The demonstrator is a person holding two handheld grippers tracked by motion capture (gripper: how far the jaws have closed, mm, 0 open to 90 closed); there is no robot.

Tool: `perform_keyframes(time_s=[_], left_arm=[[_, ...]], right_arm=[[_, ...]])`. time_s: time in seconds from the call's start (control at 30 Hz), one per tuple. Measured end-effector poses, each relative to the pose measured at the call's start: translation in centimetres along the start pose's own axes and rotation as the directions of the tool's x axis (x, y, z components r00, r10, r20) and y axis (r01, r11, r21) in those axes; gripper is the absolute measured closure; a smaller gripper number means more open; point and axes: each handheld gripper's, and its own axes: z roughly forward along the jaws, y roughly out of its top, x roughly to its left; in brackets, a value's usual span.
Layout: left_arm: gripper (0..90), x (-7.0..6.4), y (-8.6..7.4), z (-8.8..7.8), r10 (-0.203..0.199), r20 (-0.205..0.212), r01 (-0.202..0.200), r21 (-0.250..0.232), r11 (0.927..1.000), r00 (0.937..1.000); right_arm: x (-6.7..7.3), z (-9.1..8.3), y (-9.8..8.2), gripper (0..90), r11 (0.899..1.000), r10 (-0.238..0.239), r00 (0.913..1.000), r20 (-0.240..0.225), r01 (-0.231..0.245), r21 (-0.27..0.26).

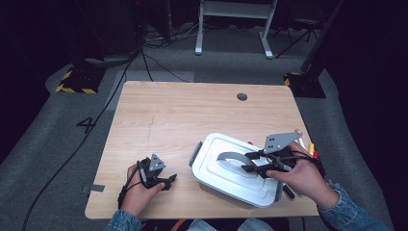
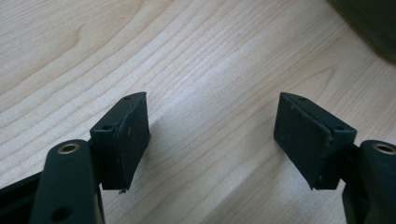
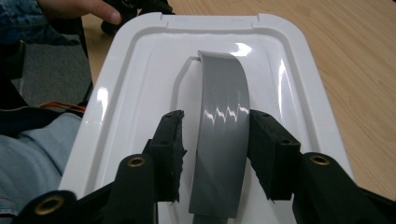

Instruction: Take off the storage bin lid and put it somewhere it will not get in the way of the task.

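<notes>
Handle between right tongs, long axis straight ahead along them; pads beside it, gap remaining, not clamped. Left tongs apart, empty, away from box.

The left hand held the left gripper low, pointing rightward, its jaws parted with nothing between them. The right hand aimed the right gripper leftward, its jaws straddling the grey handle, pads close beside it
</notes>
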Motion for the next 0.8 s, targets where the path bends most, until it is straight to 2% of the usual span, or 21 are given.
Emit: perform_keyframes(time_s=[0.1, 0.17, 0.33, 0.43, 0.53, 0.8], left_arm=[[26.3, 0.1, 0.0, 0.1, 0.006, 0.0, -0.006, -0.008, 1.0, 1.0], [25.9, 0.1, 0.0, 0.1, 0.005, 0.002, -0.005, -0.007, 1.0, 1.0], [25.4, 0.2, 0.0, 0.1, 0.007, 0.005, -0.007, -0.006, 1.0, 1.0], [25.1, 0.2, 0.0, 0.2, 0.003, 0.008, -0.003, -0.004, 1.0, 1.0], [24.9, 0.2, 0.0, 0.2, 0.001, 0.01, -0.001, -0.005, 1.0, 0.9999], [24.2, 0.4, 0.2, 0.4, 0.01, 0.007, -0.009, -0.006, 0.9999, 0.9999]], right_arm=[[0.1, 0.1, 0.1, 60.5, 1.0, 0.025, 0.9996, 0.011, -0.025, 0.016], [0.0, 0.1, 0.1, 58.9, 0.998, 0.054, 0.9985, 0.011, -0.054, 0.042], [0.4, 0.8, 0.2, 59.8, 0.996, 0.036, 0.9988, 0.034, -0.039, 0.074], [0.3, 0.8, 0.3, 65.2, 0.997, 0.045, 0.998, 0.045, -0.048, 0.068], [0.3, 0.7, 0.3, 66.7, 0.995, 0.072, 0.9962, 0.049, -0.075, 0.059], [0.6, -0.3, 1.3, 67.1, 0.998, 0.057, 0.9968, 0.056, -0.059, 0.027]])
